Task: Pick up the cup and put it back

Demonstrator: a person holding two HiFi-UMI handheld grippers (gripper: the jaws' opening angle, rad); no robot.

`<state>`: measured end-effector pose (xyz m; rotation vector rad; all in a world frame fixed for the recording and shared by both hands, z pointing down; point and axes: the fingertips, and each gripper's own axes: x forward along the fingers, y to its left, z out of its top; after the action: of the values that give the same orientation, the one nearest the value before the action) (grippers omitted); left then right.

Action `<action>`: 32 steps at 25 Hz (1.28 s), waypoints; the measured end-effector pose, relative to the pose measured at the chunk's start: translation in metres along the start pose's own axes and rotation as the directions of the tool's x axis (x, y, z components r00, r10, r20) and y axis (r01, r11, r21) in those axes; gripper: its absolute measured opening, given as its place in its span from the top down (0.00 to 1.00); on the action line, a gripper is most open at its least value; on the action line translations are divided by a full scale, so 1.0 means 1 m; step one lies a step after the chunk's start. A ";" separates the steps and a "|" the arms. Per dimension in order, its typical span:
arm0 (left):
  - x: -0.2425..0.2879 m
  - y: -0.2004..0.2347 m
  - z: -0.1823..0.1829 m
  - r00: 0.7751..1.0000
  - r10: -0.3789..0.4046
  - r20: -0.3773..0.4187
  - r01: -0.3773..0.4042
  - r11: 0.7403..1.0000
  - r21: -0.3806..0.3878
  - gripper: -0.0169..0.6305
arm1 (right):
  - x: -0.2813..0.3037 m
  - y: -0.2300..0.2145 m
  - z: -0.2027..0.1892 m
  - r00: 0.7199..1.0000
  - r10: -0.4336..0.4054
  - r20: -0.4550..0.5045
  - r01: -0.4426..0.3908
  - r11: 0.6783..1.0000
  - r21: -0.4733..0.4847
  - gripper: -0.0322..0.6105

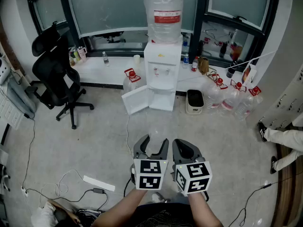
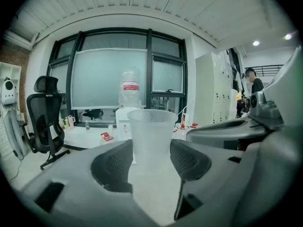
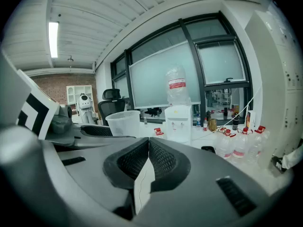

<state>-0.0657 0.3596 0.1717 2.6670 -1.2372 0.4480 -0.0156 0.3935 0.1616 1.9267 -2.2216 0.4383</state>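
A translucent plastic cup [image 2: 150, 131] stands upright between the two dark pads of my left gripper [image 2: 151, 157], and the pads press on its lower sides. The right gripper view shows the same cup [image 3: 124, 123] off to its left, held in the air. In the head view my left gripper [image 1: 154, 141] and right gripper [image 1: 186, 148] are side by side above the floor, in front of the person; the clear cup is hard to make out there. My right gripper [image 3: 148, 148] is shut with nothing between its pads.
A white water dispenser [image 1: 162, 74] with a large bottle on top stands ahead, its lower door [image 1: 136, 100] open. A black office chair [image 1: 57, 79] is at the left. Several water jugs [image 1: 232, 98] sit at the right. A person's legs [image 1: 284, 141] show at the right edge. Cables and a power strip [image 1: 98, 183] lie on the floor.
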 end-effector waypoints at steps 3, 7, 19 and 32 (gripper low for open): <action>0.001 0.001 0.000 1.000 0.001 0.001 -0.001 1.000 -0.001 0.59 | 0.002 0.000 0.000 1.000 0.000 0.003 0.000 1.000 0.006 0.92; 0.005 0.002 0.000 1.000 -0.002 -0.003 0.002 1.000 0.003 0.59 | 0.005 -0.003 0.000 1.000 0.002 0.006 -0.002 1.000 0.012 0.92; 0.046 0.010 0.007 1.000 0.001 -0.015 0.000 1.000 0.014 0.59 | 0.042 -0.029 0.004 1.000 0.020 -0.007 -0.020 1.000 0.023 0.92; 0.154 0.028 0.044 0.999 0.010 -0.039 -0.008 1.000 0.029 0.59 | 0.130 -0.102 0.037 0.998 0.044 -0.036 -0.042 0.998 0.044 0.92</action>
<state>0.0159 0.2196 0.1828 2.6635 -1.2414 0.5208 0.0672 0.2468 0.1789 1.8786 -2.2523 0.5285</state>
